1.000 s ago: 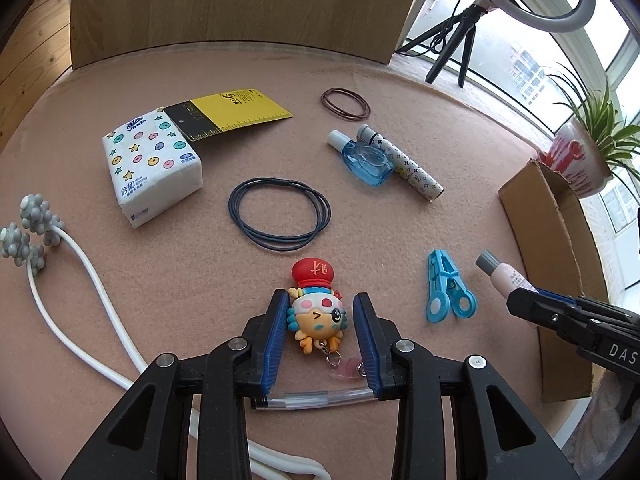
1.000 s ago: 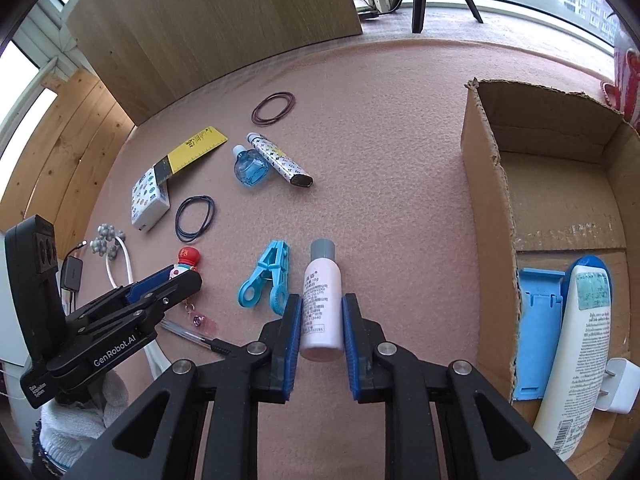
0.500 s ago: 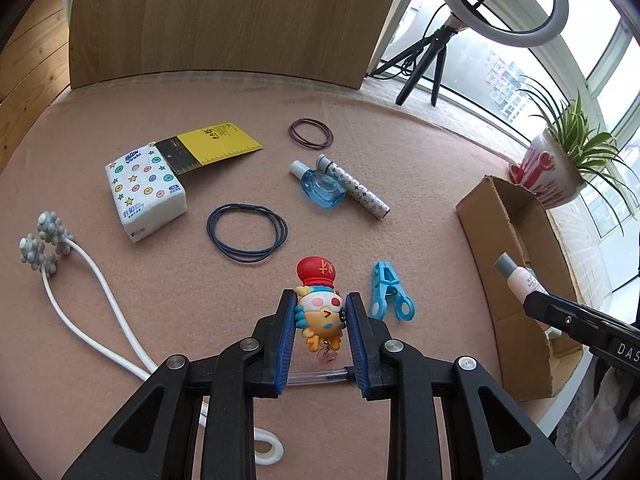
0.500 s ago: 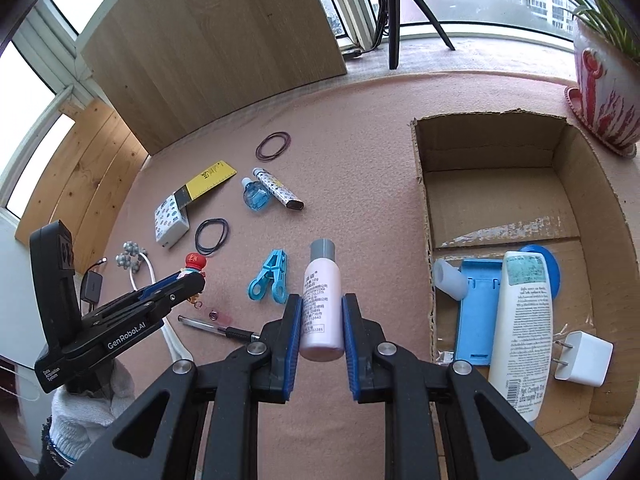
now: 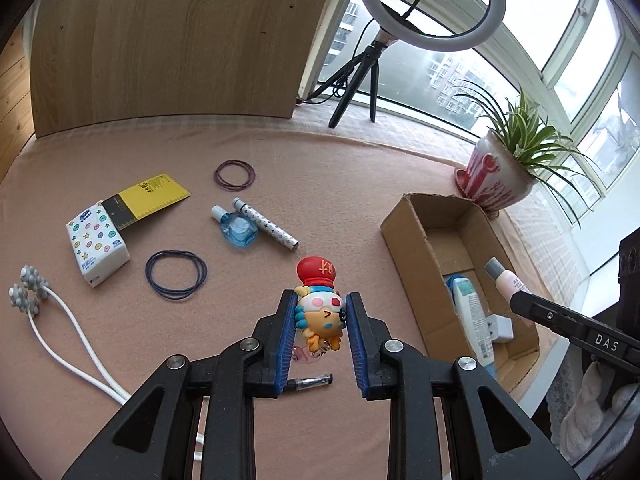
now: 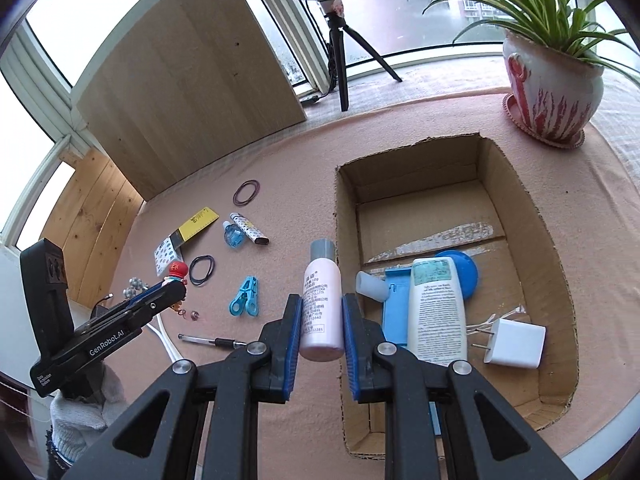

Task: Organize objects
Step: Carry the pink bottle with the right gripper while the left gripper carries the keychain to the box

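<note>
- Cartoon figure (image 5: 320, 308) with a red hat sits clamped between the blue pads of the left gripper (image 5: 320, 322), lifted clear of the pink table cover (image 5: 120, 340) in the left wrist view.
- Left of the cardboard box (image 5: 404, 236) in that view lie a blue glass bottle (image 5: 238, 230), a patterned tube (image 5: 266, 230), dark hair ties (image 5: 176, 274) and a tissue pack (image 5: 98, 246); a black pen (image 5: 310, 381) lies under the gripper.
- Inside the box a white lotion bottle (image 5: 474, 320) shows.
- Right wrist view: the right gripper (image 6: 321, 330) is closed on a pink bottle (image 6: 322, 304) with a grey cap, held just left of the box's left wall (image 6: 342, 240).
- In the box lie the white lotion bottle (image 6: 438, 308), a blue holder (image 6: 396, 312) and a white charger (image 6: 514, 342).
- Left of the box a blue clip (image 6: 245, 302) rests on the cover, with the left gripper (image 6: 176, 290) farther left.
</note>
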Available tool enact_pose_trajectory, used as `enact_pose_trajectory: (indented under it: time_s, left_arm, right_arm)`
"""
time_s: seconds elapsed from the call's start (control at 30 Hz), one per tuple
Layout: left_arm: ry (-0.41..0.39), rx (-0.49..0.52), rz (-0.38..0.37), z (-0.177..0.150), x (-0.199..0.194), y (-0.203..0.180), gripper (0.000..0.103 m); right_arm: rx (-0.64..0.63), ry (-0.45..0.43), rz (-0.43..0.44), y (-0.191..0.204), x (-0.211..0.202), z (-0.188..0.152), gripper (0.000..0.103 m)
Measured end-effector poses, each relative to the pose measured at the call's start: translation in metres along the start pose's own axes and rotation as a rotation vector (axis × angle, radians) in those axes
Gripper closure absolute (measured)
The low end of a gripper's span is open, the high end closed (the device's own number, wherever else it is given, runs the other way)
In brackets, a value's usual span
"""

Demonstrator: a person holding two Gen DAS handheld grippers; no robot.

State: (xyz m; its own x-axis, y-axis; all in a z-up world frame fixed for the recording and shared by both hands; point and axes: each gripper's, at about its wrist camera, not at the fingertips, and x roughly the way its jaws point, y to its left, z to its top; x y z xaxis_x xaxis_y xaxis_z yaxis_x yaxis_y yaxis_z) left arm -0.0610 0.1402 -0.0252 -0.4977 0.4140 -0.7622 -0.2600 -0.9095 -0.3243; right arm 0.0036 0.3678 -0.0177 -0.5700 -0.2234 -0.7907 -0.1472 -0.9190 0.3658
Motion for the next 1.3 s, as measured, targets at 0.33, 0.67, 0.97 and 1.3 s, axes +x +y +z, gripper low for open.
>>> enact_pose_trajectory:
  time_s: [0.33,0.67,0.97,1.3]
  left_arm:
    - [-0.001,0.108,-0.113,0.028,0.026,-0.075,0.076]
    - [0.046,0.182,-0.194,0.035,0.069,-0.142,0.076]
    - [0.075,0.187,-0.190,0.031,0.088,-0.159,0.071]
    - [0.059,0.166,-0.140,0.029,0.071,-0.130,0.037]
  right_arm:
    - [0.060,-0.049,-0.082,-0.043,-0.029,-0.005,0.085]
    - [0.099,-0.032,-0.114,-0.072,-0.033,-0.020,0.085]
    - [0.099,-0.007,-0.120,-0.079,-0.025,-0.027,0.085]
    - [0.056,-0.019,-0.132,-0.066,-0.026,-0.027,0.049]
